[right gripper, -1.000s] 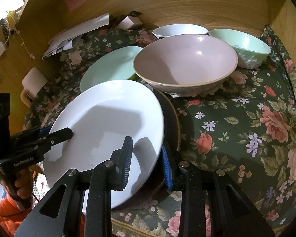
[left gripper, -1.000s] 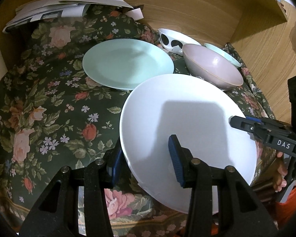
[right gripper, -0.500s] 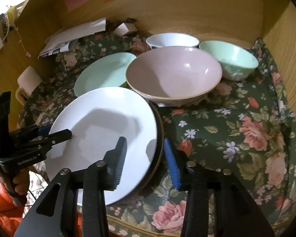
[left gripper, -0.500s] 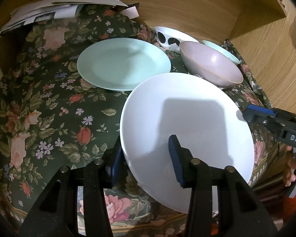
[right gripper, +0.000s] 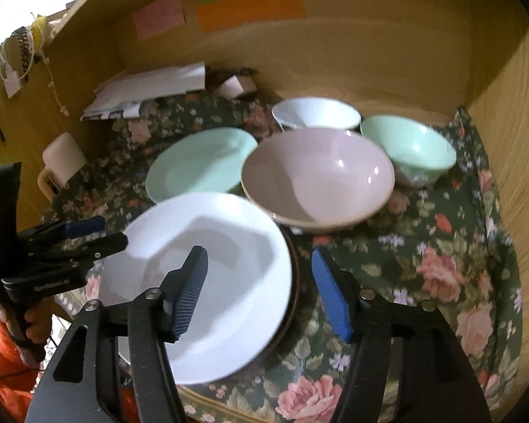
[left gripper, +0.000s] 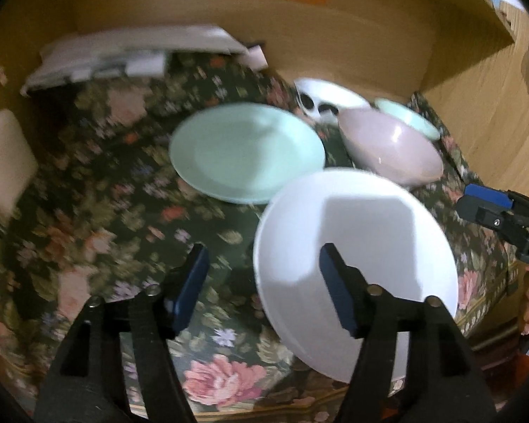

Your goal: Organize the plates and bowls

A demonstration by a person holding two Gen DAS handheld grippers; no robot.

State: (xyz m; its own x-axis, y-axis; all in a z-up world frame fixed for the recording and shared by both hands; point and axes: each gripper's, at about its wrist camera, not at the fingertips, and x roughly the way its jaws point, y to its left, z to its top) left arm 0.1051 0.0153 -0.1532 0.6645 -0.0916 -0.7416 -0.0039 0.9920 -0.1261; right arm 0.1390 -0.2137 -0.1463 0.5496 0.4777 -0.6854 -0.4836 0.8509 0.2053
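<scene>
I have just let both grippers' jaws spread. The left gripper (left gripper: 261,287) and right gripper (right gripper: 259,289) straddle opposite rims of the white plate (right gripper: 201,282) without pressing, nothing pinched. The plate rests on a dark plate (right gripper: 294,296) at the tablecloth's (right gripper: 441,264) near edge, stacked, I judge, for tidiness.

Left gripper (left gripper: 261,283) and right gripper (right gripper: 259,287) – jaws just opening, nothing pinched, both angled downward.
</scene>
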